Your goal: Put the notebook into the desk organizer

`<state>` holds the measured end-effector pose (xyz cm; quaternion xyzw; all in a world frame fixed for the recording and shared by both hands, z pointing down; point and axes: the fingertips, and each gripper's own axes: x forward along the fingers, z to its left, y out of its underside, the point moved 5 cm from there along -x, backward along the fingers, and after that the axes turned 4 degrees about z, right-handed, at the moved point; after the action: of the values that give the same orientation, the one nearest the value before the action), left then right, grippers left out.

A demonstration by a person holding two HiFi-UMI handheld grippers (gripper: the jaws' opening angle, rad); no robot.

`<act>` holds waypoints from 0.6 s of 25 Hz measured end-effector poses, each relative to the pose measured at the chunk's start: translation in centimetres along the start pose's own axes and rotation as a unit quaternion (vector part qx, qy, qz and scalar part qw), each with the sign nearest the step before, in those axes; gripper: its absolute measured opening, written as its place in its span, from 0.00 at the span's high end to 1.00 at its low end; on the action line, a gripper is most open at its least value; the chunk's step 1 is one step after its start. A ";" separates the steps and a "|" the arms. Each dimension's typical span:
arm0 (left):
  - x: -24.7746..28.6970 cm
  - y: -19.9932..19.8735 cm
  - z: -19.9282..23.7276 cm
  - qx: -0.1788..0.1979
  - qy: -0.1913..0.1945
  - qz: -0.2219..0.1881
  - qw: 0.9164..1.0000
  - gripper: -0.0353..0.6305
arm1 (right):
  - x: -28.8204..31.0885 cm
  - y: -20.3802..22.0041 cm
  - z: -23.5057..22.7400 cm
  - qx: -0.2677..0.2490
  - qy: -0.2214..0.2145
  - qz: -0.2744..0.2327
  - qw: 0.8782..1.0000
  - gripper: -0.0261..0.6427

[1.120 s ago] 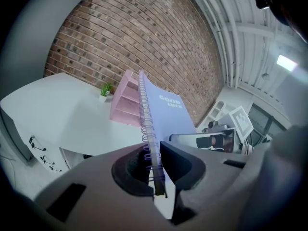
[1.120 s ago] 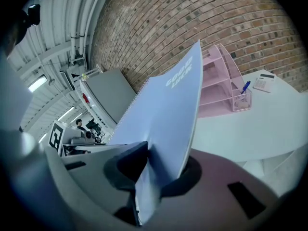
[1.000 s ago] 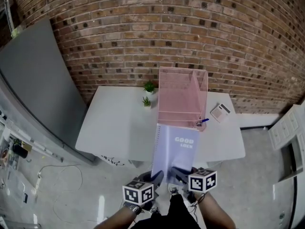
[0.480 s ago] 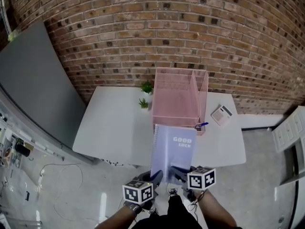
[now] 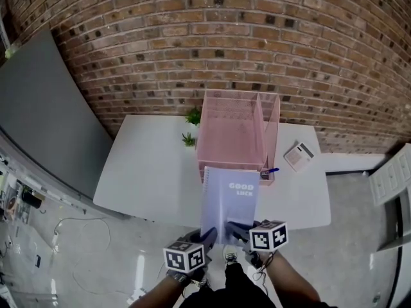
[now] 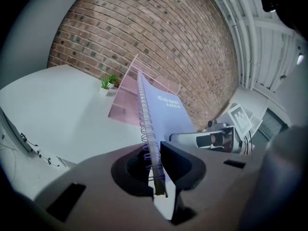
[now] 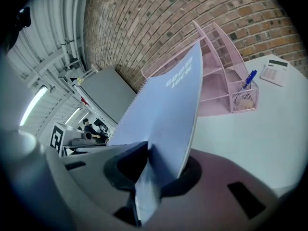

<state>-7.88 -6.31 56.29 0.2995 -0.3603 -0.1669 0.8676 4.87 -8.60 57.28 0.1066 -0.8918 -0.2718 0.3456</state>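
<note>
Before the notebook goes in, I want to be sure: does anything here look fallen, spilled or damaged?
Nothing stands out. The organizer stands upright, the notebook is unbent; only the calculator lies slightly crooked.

The left half of the surface (image 5: 138,172) is bare and passable. The pink desk organizer (image 5: 231,133) blocks the middle. Two small plants (image 5: 188,139) stand just beside its left wall. A mesh pen cup (image 5: 266,174) sits at its front right corner, and a calculator (image 5: 297,154) lies further right.
</note>
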 end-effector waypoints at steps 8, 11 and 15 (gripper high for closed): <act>1.8 -0.9 0.4 -0.019 -0.012 -0.001 1.000 0.88 | 0.5 -1.4 -1.8 0.001 -0.010 0.019 1.000 0.84; 2.4 -1.3 0.6 -0.025 -0.015 -0.003 1.000 0.88 | 0.7 -2.1 -2.4 0.000 -0.013 0.023 1.000 0.84; 3.2 -2.1 0.8 -0.029 -0.020 -0.006 0.999 0.88 | 1.1 -3.0 -3.2 0.002 -0.019 0.029 0.999 0.84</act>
<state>-6.45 -9.89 57.09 0.2726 -0.3709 -0.1883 0.8675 6.21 -12.82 58.21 0.0767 -0.9014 -0.2616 0.3363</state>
